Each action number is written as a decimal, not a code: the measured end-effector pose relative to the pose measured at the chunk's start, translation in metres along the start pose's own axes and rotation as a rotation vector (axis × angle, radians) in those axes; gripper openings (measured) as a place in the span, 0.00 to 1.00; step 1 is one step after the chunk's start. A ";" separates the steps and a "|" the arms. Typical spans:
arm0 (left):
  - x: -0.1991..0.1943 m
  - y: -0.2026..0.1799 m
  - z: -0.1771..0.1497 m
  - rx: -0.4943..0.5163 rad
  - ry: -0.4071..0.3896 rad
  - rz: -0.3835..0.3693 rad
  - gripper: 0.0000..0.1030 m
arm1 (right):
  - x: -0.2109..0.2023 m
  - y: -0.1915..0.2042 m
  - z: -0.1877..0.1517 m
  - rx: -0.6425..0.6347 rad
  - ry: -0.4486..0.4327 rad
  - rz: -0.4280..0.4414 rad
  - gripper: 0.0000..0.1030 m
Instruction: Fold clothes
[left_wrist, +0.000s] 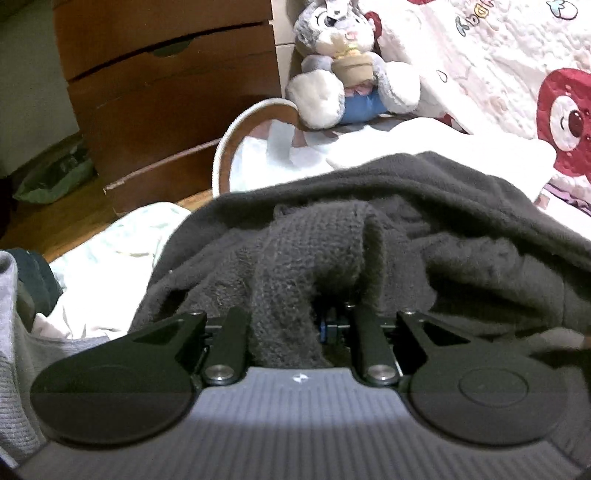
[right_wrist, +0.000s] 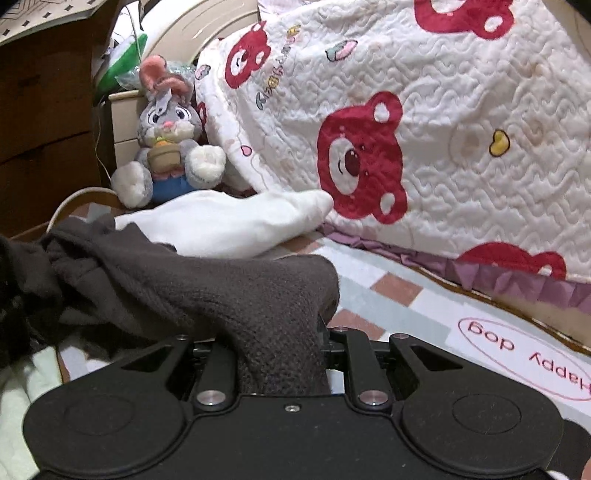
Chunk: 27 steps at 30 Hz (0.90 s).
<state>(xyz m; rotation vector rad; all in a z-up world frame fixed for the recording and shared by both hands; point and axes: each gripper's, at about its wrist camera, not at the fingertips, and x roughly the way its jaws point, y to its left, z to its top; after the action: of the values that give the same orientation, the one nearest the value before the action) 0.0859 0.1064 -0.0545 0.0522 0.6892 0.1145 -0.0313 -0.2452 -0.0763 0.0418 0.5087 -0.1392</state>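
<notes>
The bed (right_wrist: 424, 295), under a patchwork sheet, carries everything here. A white quilt (right_wrist: 461, 129) printed with red bears is heaped along its far side. In front of that lies the dark grey knitted garment (left_wrist: 369, 240), bunched in thick folds across the mattress and stretched between the two tools. A white cloth (right_wrist: 229, 221) lies just behind it, touching the quilt's edge. A plush rabbit (right_wrist: 166, 147) sits upright at the bed's corner, beside a brown wooden dresser (left_wrist: 166, 74). The left tool (left_wrist: 295, 325) is clamped on a fold of the garment, its fingertips seemingly buried in the knit. The right tool (right_wrist: 280, 347) likewise grips the garment's other end.
</notes>
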 end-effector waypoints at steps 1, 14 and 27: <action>-0.004 0.001 0.002 0.001 -0.019 0.002 0.13 | 0.001 -0.004 0.001 0.030 -0.006 -0.002 0.19; -0.127 -0.034 0.023 0.210 -0.289 -0.078 0.12 | -0.102 -0.086 0.018 0.139 -0.141 -0.165 0.19; -0.184 -0.126 0.068 0.316 -0.423 -0.418 0.07 | -0.274 -0.201 0.000 0.242 -0.197 -0.447 0.19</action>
<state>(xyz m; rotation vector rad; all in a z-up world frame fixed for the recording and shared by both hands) -0.0005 -0.0419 0.1029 0.2270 0.2789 -0.3991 -0.2964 -0.4106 0.0562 0.1493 0.2953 -0.6359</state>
